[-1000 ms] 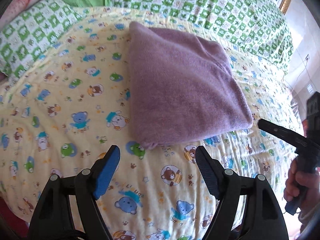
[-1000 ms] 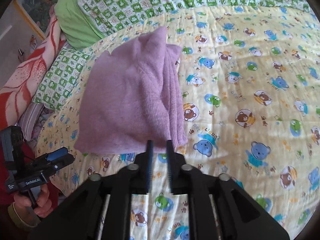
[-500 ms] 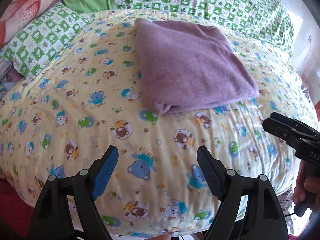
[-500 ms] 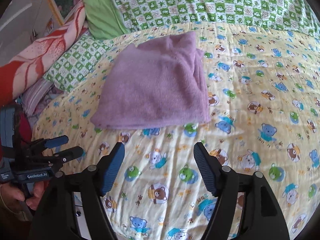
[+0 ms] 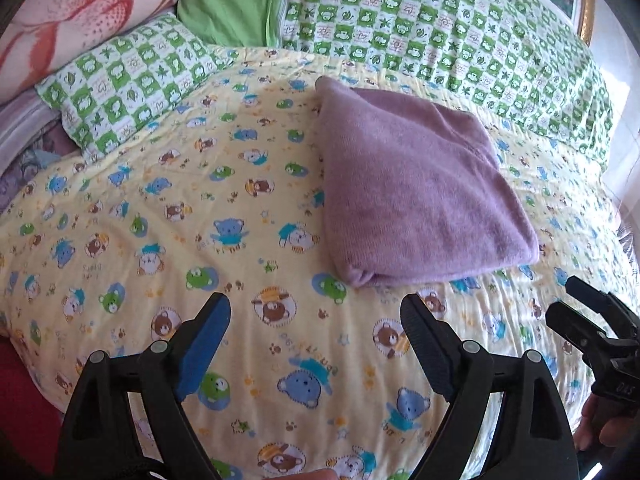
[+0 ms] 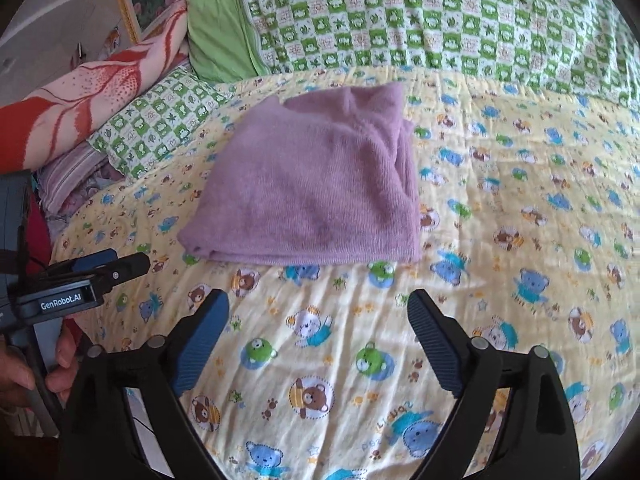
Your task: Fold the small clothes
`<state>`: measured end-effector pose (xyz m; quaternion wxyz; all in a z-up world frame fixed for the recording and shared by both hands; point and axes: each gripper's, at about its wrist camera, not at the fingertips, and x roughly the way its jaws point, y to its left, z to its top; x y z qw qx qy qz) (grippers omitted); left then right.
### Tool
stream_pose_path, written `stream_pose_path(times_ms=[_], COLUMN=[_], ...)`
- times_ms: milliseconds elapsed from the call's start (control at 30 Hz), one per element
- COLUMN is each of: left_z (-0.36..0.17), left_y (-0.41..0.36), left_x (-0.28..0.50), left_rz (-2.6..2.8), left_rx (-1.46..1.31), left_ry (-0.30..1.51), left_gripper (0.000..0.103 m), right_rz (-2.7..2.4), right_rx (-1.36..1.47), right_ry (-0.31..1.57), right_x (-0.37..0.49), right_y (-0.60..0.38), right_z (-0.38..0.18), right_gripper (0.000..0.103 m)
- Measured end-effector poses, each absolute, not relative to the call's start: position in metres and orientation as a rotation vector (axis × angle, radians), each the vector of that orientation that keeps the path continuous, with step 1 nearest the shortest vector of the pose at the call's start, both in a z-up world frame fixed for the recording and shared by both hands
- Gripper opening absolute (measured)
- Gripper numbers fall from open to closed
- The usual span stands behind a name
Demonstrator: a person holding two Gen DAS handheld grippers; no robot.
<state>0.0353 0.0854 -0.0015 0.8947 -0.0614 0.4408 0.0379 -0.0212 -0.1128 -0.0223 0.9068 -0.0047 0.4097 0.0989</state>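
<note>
While both tools are hanging over the near edge of the bear-print quilt (image 5: pixel 168 240), the left gripper (image 5: pixel 316 340) is standing wide apart with nothing between its blue pads, its jaws having just been opening. Likewise, the right gripper (image 6: pixel 318 338) is gaping empty, its jaws also just opened. Beyond them, the folded purple cloth (image 6: pixel 320 192) is lying flat on the quilt, apart from both grippers. Farther back, a green checked blanket (image 5: pixel 440 28) and a red-patterned cover (image 6: pixel 92 92) are sitting.
</note>
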Motion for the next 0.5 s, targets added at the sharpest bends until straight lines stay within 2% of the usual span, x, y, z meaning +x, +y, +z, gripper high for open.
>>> stream_pose_path(times_ms=[500], left_z=[0.003], left_y=[0.064], left_x=[0.048], left_rz=[0.112], left_rx=[-0.058], left_ry=[0.882], left_gripper=[0.090], right_rz=[0.222], right_rx=[-0.068], right_ry=[0.829], right_x=[-0.002], right_y=[-0.106], right_z=[-0.024], right_gripper=[0.097])
